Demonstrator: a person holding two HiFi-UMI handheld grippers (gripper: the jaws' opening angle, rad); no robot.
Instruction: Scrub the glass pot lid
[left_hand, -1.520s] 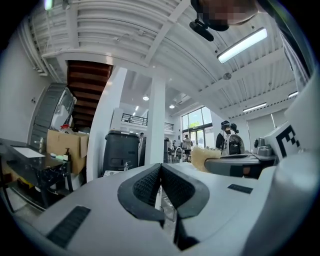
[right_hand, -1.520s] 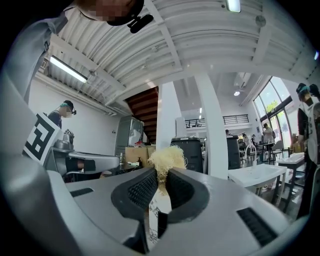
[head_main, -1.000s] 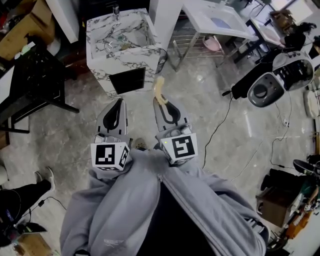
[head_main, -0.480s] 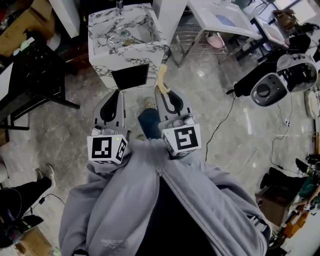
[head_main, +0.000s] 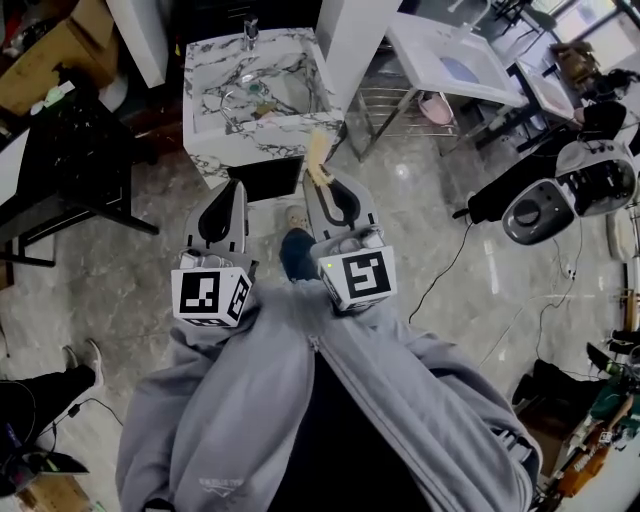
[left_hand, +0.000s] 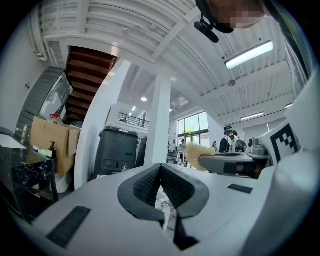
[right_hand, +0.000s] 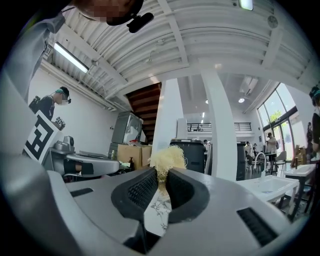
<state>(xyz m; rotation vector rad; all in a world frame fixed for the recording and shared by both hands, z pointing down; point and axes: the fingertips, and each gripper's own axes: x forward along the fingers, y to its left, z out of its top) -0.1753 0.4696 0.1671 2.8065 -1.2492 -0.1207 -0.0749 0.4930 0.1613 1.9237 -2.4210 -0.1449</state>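
Facing me across the floor stands the marble sink. Short of it, both tools point level: the left gripper is closed up with nothing in it, while the right gripper pinches a pale yellow fibre scrubber. What looks like the glass pot lid lies in the basin.

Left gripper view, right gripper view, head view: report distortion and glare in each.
Left gripper view: strong fisheye bends the ceiling beams; the ceiling strip light glares. Right gripper view: same bending; the windows blow out. Head view: milder distortion; a bright reflection on the glossy floor.
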